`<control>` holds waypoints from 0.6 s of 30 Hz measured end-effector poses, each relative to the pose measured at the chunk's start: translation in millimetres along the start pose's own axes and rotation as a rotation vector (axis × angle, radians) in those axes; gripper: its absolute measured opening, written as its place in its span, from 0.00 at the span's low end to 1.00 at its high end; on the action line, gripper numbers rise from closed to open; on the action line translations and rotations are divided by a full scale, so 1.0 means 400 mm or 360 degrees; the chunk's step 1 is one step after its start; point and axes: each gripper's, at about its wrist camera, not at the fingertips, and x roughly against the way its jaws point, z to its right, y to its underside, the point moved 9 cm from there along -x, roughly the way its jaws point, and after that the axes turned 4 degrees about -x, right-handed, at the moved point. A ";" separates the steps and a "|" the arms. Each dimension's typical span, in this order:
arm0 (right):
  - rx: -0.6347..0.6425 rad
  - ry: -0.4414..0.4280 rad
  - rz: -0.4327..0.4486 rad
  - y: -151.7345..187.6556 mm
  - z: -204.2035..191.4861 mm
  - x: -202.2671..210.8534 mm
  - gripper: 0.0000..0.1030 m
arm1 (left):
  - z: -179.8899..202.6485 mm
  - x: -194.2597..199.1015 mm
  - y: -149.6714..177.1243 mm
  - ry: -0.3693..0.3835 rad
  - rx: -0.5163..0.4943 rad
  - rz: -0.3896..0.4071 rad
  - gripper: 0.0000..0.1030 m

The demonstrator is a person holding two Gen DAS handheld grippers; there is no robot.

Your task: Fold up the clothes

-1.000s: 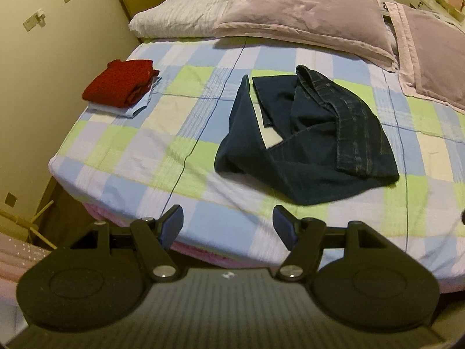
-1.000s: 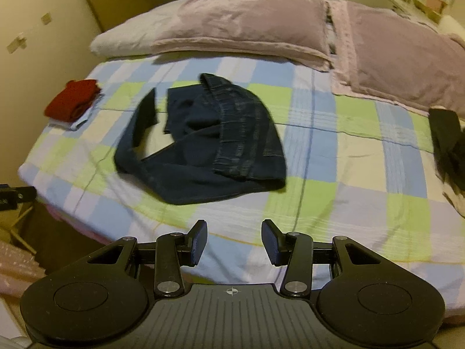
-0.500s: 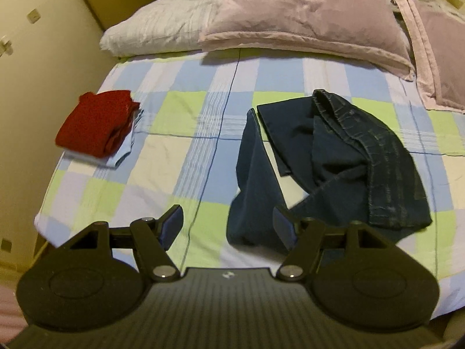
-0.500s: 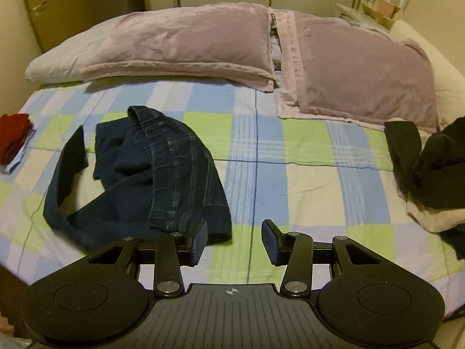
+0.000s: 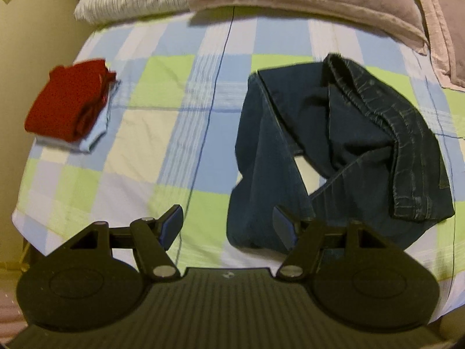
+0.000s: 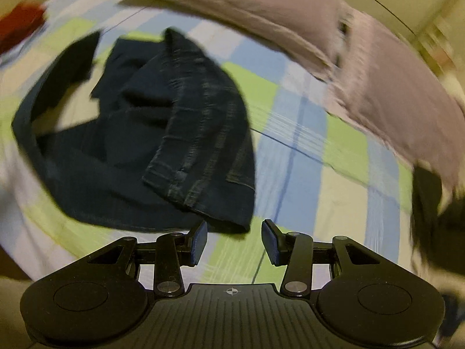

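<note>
On the checked bedsheet (image 5: 162,157) a pair of dark jeans (image 5: 334,151) lies crumpled, legs twisted across each other. Both the left gripper (image 5: 228,226) and the right gripper (image 6: 234,240) are held open and empty above its near edge. Each hem or waistband corner should be pinched separately, then the jeans spread flat before any fold is made.

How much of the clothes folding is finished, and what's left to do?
Done: a red garment sits folded on a pale folded piece at the bed's corner. In hand: nothing yet; the left gripper and right gripper are both open and empty, near the crumpled dark jeans. Left: the jeans lie unfolded on the checked bedsheet, and a dark heap of clothes waits at the right edge.
</note>
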 end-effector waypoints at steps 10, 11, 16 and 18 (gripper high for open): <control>0.0691 -0.0035 0.0080 0.061 -0.077 -0.247 0.44 | 0.041 -0.084 0.117 -0.0034 0.0306 -0.0098 0.63; 0.0738 -0.0051 0.0102 0.067 -0.086 -0.263 0.44 | 0.046 -0.090 0.126 -0.0034 0.0330 -0.0101 0.63; 0.1019 -0.0037 0.0240 0.093 -0.129 -0.328 0.44 | 0.064 -0.113 0.160 -0.0039 0.0454 -0.0098 0.63; 0.1096 -0.0017 0.0305 0.097 -0.133 -0.344 0.48 | 0.066 -0.112 0.158 -0.0034 0.0517 -0.0080 0.63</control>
